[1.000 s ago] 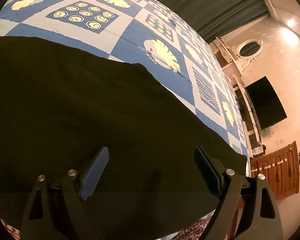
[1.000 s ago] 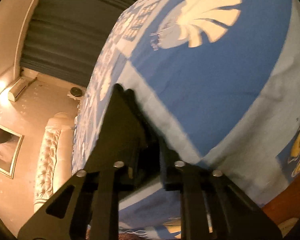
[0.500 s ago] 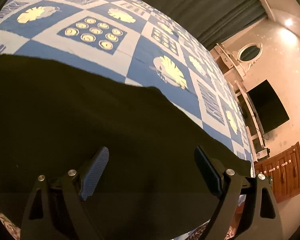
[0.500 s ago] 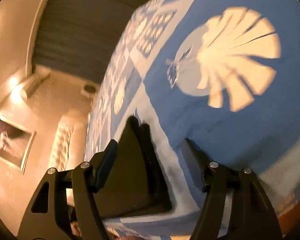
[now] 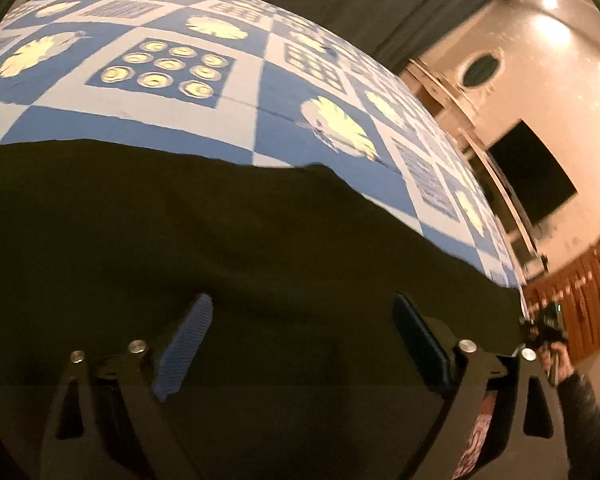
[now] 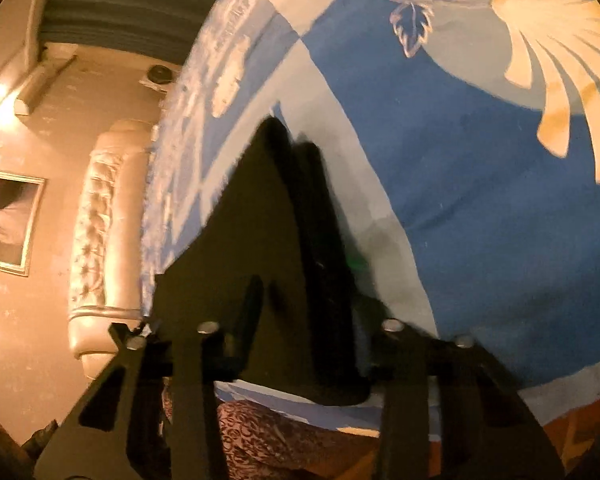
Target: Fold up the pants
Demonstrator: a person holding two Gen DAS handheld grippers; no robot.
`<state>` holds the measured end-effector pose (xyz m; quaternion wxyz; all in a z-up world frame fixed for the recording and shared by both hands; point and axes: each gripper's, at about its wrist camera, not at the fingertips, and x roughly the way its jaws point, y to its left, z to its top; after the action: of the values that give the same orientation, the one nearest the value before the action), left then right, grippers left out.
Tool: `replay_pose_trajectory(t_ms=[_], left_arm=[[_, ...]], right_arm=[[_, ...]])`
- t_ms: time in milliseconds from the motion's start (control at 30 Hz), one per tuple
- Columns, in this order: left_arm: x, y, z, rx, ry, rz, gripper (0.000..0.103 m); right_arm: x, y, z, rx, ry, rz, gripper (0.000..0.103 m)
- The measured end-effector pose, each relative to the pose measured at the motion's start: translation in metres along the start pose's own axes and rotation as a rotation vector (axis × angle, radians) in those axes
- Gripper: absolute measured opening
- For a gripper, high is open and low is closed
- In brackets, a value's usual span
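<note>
Dark pants (image 5: pixel 228 248) lie flat on a blue and white patterned bedspread (image 5: pixel 236 96). My left gripper (image 5: pixel 302 316) is open and empty, its blue-padded fingers (image 5: pixel 184 336) hovering over the near part of the cloth. In the right wrist view a folded end of the pants (image 6: pixel 276 240) lies near the bed's edge. My right gripper (image 6: pixel 312 304) is open above that end; the dark fingers blur against the cloth.
The bedspread (image 6: pixel 480 184) covers the whole bed. A tufted headboard (image 6: pixel 104 240), a framed picture (image 6: pixel 4 224) and dark curtains (image 6: pixel 140 4) stand beyond. A wall television (image 5: pixel 532 176), a mirror (image 5: pixel 482 68) and a wooden cabinet (image 5: pixel 580 296) are at the right.
My right gripper has opened and let go of the pants end, which now lies on the bed. The left gripper has drawn back slightly, still open.
</note>
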<state>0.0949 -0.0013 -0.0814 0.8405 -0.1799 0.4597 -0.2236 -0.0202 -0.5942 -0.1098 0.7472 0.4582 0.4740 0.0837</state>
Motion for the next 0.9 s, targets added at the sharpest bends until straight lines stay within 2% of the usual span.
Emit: replay_pose_trajectory(t_ms=[67,233,433,500,567,767,900], left_arm=[[0.001,-0.003,-0.001,0.045,0.010,-0.016,0.098],[0.004,-0.011,0.000,0.108,0.051,0.014,0.098],[-0.002,-0.016,0.003,0.099,0.041,0.076,0.098],[-0.009,-0.019,0.004,0.108,0.025,0.104,0.098],[-0.018,-0.022,0.005,0.117,0.002,0.095,0.098],[-0.040,-0.020,0.008,0.098,-0.043,0.092,0.098],[-0.044,-0.012,0.011,0.067,-0.048,0.110,0.098]], right_arm=[[-0.004,0.001,-0.008,-0.008,-0.009,-0.033,0.024],[-0.004,0.027,-0.024,-0.050,-0.057,-0.117,0.019],[-0.017,0.085,-0.047,-0.140,-0.134,-0.087,0.017],[-0.015,0.107,-0.051,-0.172,-0.146,-0.102,0.017],[-0.013,0.135,-0.058,-0.213,-0.159,-0.120,0.017],[0.024,0.224,-0.078,-0.339,-0.170,-0.148,0.017],[0.062,0.266,-0.092,-0.396,-0.158,-0.152,0.017]])
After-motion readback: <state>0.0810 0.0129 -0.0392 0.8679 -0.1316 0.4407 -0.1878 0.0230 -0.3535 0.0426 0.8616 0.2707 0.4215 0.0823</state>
